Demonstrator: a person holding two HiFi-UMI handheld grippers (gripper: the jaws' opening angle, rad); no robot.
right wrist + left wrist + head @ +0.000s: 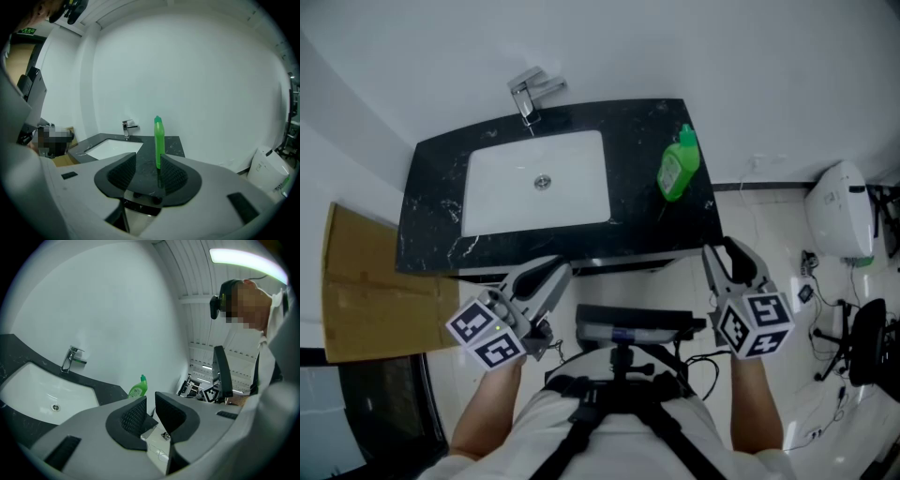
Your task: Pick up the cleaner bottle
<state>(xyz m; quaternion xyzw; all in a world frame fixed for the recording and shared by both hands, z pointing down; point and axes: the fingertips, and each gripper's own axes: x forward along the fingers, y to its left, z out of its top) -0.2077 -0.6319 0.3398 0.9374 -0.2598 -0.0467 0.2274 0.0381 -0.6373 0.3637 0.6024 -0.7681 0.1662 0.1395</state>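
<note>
The green cleaner bottle [679,167] stands upright on the right end of the black marble counter [431,187], beside the white sink [487,202]. Both grippers hang in front of the counter's near edge, well short of the bottle. My left gripper [551,272] is below the sink, its jaws a narrow gap apart and empty; in the left gripper view [151,404] the bottle [138,389] shows far off, just left of the jaws. My right gripper [727,251] is open and empty. Seen from the right gripper [149,161], the bottle [159,140] stands in line with the gap, at a distance.
A chrome faucet [530,94] stands behind the sink against the white wall. Flat cardboard [356,281] lies on the floor at the left. A white appliance [839,211] and black equipment [867,342] with cables stand on the floor to the right.
</note>
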